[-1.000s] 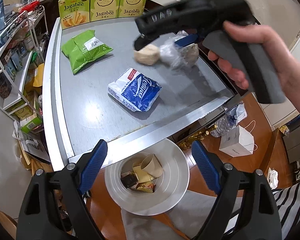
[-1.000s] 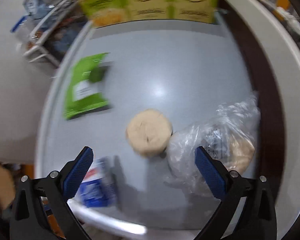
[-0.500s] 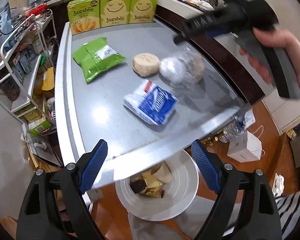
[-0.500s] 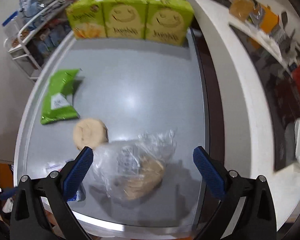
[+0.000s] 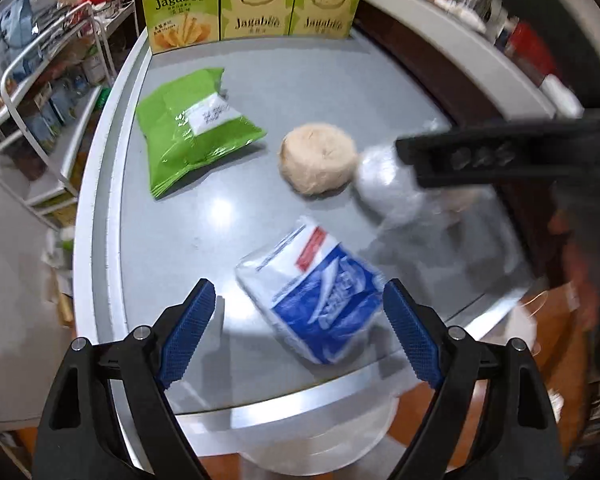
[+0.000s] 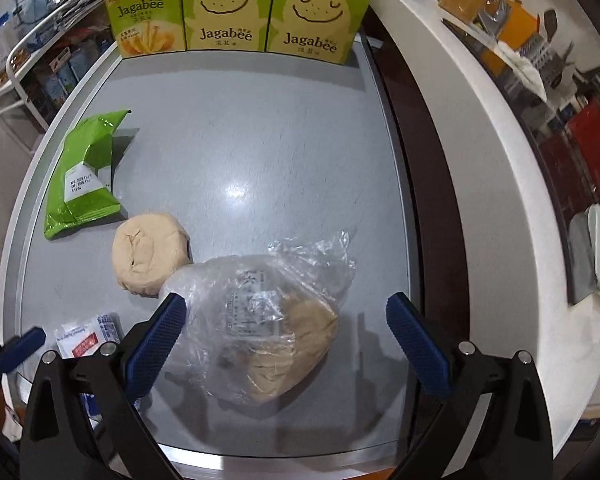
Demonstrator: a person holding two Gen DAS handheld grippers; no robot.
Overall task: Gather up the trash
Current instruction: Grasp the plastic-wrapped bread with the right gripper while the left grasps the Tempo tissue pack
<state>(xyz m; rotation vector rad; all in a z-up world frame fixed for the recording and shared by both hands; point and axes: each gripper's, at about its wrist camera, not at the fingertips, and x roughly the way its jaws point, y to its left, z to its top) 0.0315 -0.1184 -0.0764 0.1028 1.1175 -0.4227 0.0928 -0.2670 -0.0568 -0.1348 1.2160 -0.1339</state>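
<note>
A blue-and-white tissue pack (image 5: 320, 292) lies near the front edge of the grey table (image 5: 300, 80). My left gripper (image 5: 296, 304) hovers over it, open, with the pack seen between its blue fingers (image 5: 188, 320). In the right wrist view a clear plastic bag (image 6: 268, 312) holding bread lies beside a round bun (image 6: 148, 252). My right gripper (image 6: 286, 308) is open above the bag, its pads apart from it. A green snack bag (image 5: 192, 136) lies at the left. The bun (image 5: 318, 164) and bag (image 5: 392, 192) also show in the left wrist view, under the right gripper's black body (image 5: 500, 156).
Three Jagabee boxes (image 6: 236, 12) stand along the table's far edge. A white bin (image 5: 312, 440) sits below the front edge, mostly hidden. A wire shelf rack (image 5: 40, 80) is on the left and a white counter (image 6: 480, 140) with kitchen items on the right.
The left gripper has moved forward over the table, so the tissue pack now sits between its fingers and the bin has slid under the edge. The right gripper has shifted from the bun to over the plastic bag.
</note>
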